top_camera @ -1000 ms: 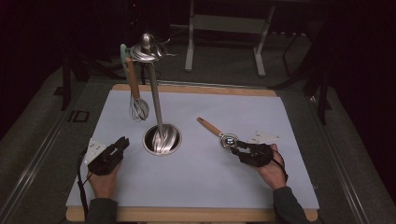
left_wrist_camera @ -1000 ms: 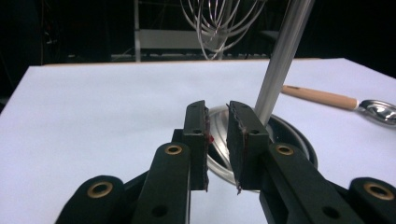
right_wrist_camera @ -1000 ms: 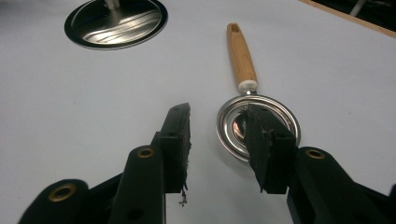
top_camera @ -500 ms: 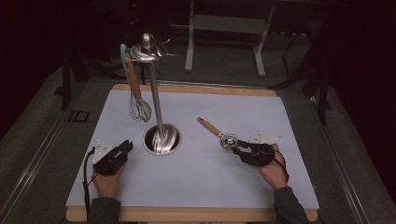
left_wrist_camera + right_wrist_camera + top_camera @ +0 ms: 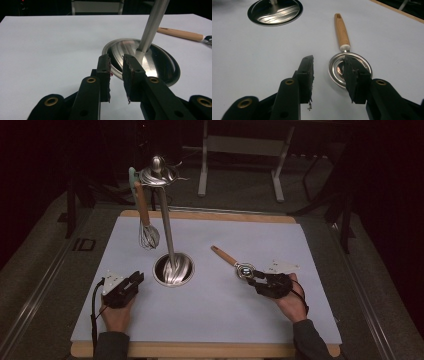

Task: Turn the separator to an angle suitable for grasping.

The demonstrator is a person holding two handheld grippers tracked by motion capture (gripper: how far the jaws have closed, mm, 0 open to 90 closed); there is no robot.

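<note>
The small round steel strainer with a light wooden handle [image 5: 234, 262] lies flat on the pale surface [image 5: 310, 310], right of centre in the high view, its handle running toward the upper left. In the right gripper view its steel ring [image 5: 350, 70] sits low and right of centre, the handle pointing to the top of the frame. The right gripper [image 5: 329, 75] stands partly open with nothing between its pads; its right-hand pad overlaps the ring and its left-hand pad stands on bare surface, so the strainer is not yet gripped.

To take it well, I would slide the gripper sideways until the pads straddle the neck where ring meets handle, then close there. A bite on the thin rim would probably slip or tip the bowl.

The left gripper [image 5: 131, 282], at the lower left of the high view, is also partly open and empty, its jaws having just been opening. In the left gripper view its tips [image 5: 116, 68] sit just short of the round steel base [image 5: 160, 65].

That base carries a tall steel post with a hook crown [image 5: 165, 220], just left of centre. A wire whisk with a wooden handle [image 5: 145, 217] hangs from it at upper left. Hanging the strainer would mean steering clear of the whisk and the post.
</note>
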